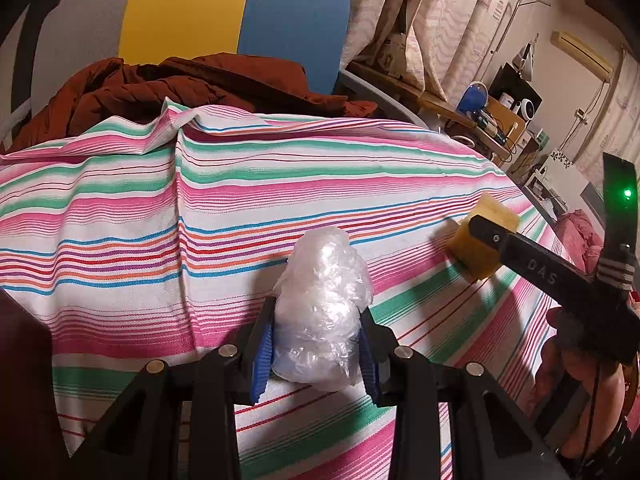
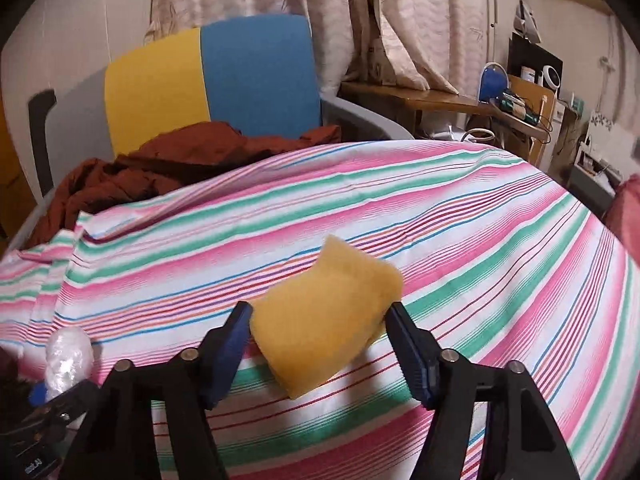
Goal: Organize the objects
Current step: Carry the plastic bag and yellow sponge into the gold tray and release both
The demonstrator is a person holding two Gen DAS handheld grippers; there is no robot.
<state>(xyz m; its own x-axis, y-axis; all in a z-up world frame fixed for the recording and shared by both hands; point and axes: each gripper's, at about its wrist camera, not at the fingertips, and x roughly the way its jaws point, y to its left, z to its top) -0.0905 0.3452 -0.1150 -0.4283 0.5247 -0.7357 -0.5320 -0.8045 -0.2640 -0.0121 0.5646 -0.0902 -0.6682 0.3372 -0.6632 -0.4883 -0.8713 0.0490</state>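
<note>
My left gripper (image 1: pixel 318 344) is shut on a crumpled clear plastic bag (image 1: pixel 324 312) and holds it over the striped cloth (image 1: pixel 160 208). My right gripper (image 2: pixel 320 340) is shut on a yellow sponge (image 2: pixel 328 316), squeezed between the blue pads (image 2: pixel 236 334), just above the cloth. In the left wrist view the sponge (image 1: pixel 480 240) and the right gripper (image 1: pixel 476 236) show at the right. In the right wrist view the plastic bag (image 2: pixel 68 354) shows at the lower left, in the left gripper (image 2: pixel 54 396).
The striped cloth (image 2: pixel 480 240) covers the whole work surface. A rust-brown jacket (image 1: pixel 180 88) lies bunched at its far edge against a yellow and blue chair back (image 1: pixel 236 20). A cluttered wooden desk (image 1: pixel 460 108) and curtains stand behind on the right.
</note>
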